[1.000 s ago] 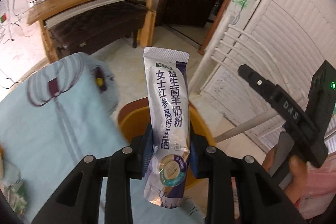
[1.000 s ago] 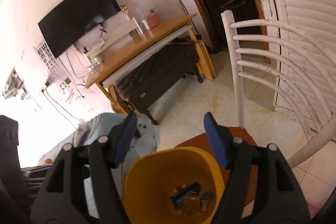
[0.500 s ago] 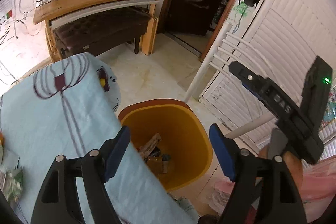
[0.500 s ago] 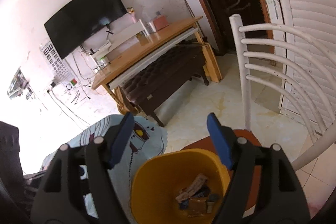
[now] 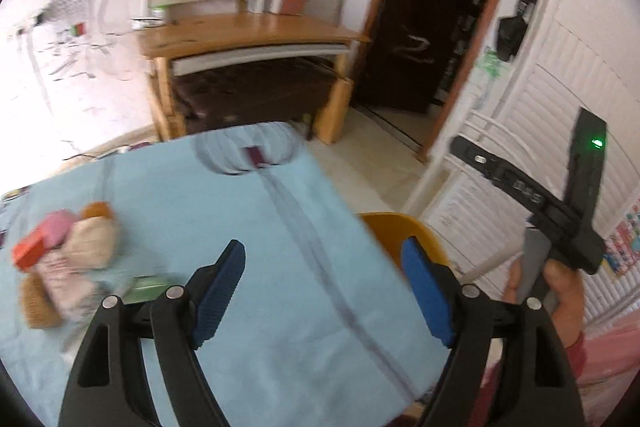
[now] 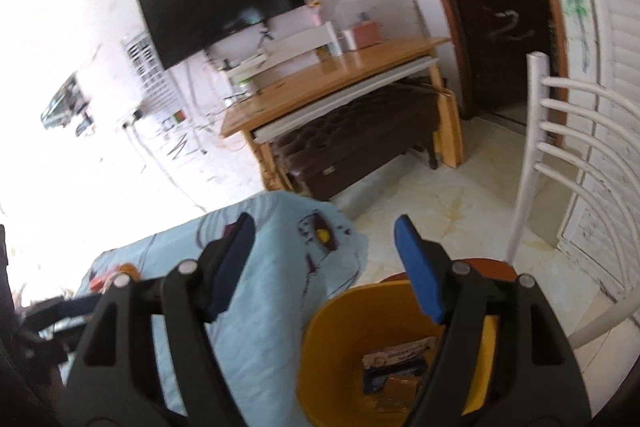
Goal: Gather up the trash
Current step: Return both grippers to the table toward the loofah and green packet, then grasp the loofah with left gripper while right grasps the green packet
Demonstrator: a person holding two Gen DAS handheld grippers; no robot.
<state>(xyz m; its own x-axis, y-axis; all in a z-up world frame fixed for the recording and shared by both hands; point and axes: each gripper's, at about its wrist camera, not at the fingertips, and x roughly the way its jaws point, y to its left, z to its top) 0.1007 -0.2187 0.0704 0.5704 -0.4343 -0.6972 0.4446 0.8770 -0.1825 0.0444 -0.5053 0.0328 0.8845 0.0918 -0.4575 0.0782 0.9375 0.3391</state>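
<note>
Left wrist view. Left gripper [image 5: 322, 261] over light blue cloth [image 5: 280, 267], fingers spread wide, nothing between blue pads [image 5: 218, 291]. Motion blur across frame. Pile of trash [image 5: 64, 263] on cloth at far left: orange, pink and beige pieces, kind not legible; green packet [image 5: 150, 285] just beside left finger. Rim of yellow bin [image 5: 404, 227] showing past cloth edge, behind right pad. Right gripper [image 5: 528, 195] seen from the side at right edge, held in a hand [image 5: 560, 299]; spread not readable from this angle. Wooden desk [image 5: 248, 31] and dark door [image 5: 436, 11] in background.

Right wrist view. Right gripper [image 6: 324, 263] with fingers wide apart, empty, above gap between cloth [image 6: 272, 267] and bin [image 6: 360, 359]. Bin on floor, against cloth's hanging edge. Wrappers [image 6: 396, 367] lying at bin bottom: one pale, one dark blue, one brown. White chair [image 6: 560, 163] right of bin, near louvred door. Television [image 6: 220, 11] on wall above desk [image 6: 332, 83]. Small orange scraps [image 6: 120, 273] on cloth at far left, blurred.
</note>
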